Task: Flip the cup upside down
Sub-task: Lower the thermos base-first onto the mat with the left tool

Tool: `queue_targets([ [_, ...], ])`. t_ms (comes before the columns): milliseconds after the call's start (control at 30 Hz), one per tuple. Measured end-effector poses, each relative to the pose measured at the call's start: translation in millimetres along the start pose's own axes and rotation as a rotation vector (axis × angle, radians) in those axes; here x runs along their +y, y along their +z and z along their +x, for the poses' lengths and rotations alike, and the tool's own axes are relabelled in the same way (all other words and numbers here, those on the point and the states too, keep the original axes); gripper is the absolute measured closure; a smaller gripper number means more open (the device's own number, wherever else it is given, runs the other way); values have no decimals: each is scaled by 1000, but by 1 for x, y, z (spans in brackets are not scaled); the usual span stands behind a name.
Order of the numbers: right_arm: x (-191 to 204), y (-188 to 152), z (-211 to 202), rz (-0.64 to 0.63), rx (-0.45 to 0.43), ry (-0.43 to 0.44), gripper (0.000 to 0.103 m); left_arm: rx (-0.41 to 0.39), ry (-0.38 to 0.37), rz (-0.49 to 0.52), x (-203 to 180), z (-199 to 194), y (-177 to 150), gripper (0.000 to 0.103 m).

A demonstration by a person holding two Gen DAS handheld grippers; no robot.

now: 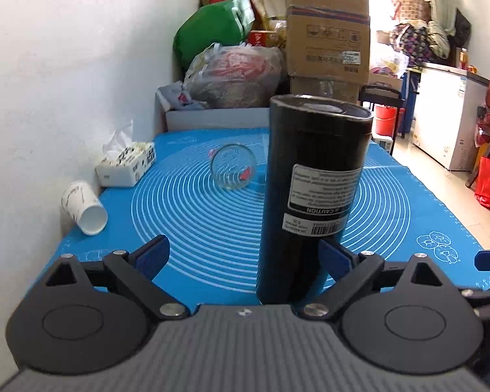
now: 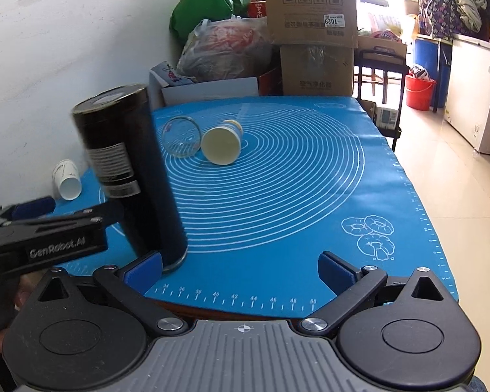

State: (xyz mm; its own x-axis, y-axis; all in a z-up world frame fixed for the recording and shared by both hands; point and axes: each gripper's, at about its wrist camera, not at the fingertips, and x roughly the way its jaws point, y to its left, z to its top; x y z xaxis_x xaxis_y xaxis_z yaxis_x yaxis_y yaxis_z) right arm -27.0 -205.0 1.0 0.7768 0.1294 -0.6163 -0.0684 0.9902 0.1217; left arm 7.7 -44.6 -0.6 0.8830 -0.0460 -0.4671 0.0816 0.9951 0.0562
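Note:
A tall black cup point(image 1: 310, 196) with a white label reading upside down stands bottom-up on the blue mat point(image 1: 212, 228). My left gripper point(image 1: 243, 256) is open around it; the cup stands against the right finger point(image 1: 334, 258), with a wide gap to the left finger. In the right wrist view the same cup point(image 2: 130, 176) stands at the left with the left gripper beside it. My right gripper point(image 2: 240, 269) is open and empty over the mat's near edge point(image 2: 245, 300).
A clear glass point(image 2: 181, 136) and a cream cup point(image 2: 221, 145) lie on their sides mid-mat. A white paper cup point(image 1: 85, 210) lies by the wall, next to a tissue box point(image 1: 125, 165). Bags and cardboard boxes point(image 1: 326, 32) stand behind the table. The floor is to the right.

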Motion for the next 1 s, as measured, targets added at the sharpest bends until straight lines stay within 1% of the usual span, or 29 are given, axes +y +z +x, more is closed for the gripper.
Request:
queue_targets([
  [100,4,-2,-2,-17,4,-8,0,-23,25,28,-4,4,0,7],
  [200,5,-2,-2,-19,8,-10,0,-30,9,9,-1,2,0,7],
  [300,5,-1,-2,-13,7,-10,0,-35,-2,25,-1,0,-1,6],
  [600,12,-3,-5,-34,9,-5,0,-41,2,43,-4,-3,-3,6],
  [900,12,-3,-13,-35,-3,-10,0,-21,0,37,-2,-2,-3,6],
  [1000,14,-4,-13,-33,-1,-7,0,-3,-18,22,1,-8,-4,6],
])
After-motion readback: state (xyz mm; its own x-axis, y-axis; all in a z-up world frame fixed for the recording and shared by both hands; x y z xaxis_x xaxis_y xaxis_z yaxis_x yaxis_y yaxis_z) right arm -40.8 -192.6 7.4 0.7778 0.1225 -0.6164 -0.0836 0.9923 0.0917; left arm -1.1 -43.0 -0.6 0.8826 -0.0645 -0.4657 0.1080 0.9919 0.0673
